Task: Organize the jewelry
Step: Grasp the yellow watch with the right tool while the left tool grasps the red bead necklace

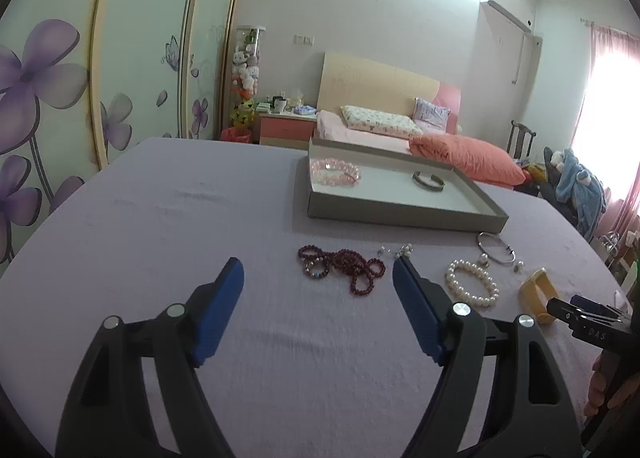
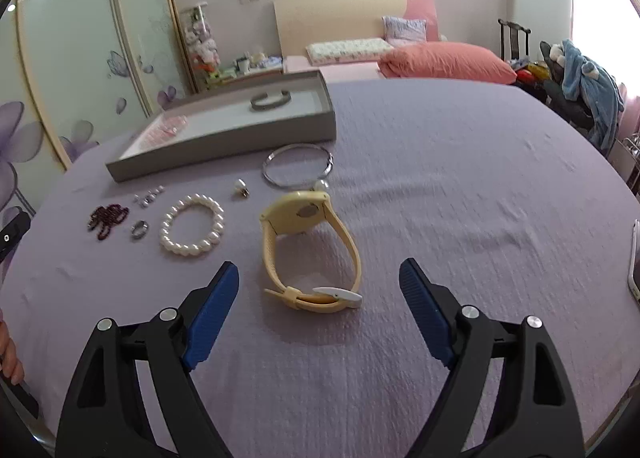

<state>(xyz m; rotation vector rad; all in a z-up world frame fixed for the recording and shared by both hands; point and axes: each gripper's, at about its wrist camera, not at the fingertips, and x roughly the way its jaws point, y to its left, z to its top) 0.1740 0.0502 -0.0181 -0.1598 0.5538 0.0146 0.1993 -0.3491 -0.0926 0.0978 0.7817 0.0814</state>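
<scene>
On the lilac cloth: I see a yellow rubbery watch (image 2: pixel 310 254) at 12 o'clock, on edge, band loop lengthwise away.
Left gripper (image 1: pixel 318 278): spread wide, empty.
Right gripper (image 2: pixel 319 282): spread wide, empty.
Tray (image 2: pixel 224 146): grey card, 11 o'clock.

Left gripper (image 1: pixel 318 278) hovers wide apart over the table (image 1: pixel 160 218), dark red beads (image 1: pixel 344 268) lying just beyond its fingers (image 1: pixel 412 298).

At the right edge of the right wrist view, a phone-like slab (image 2: pixel 635 262) was cut off. In the left wrist view, the yellow watch (image 1: pixel 534 294) was partly hidden behind the right gripper, itself cropped at lower right. Small pieces (image 2: pixel 149 196) near the tray's (image 2: pixel 224 148) front wall were too tiny to identify.
</scene>
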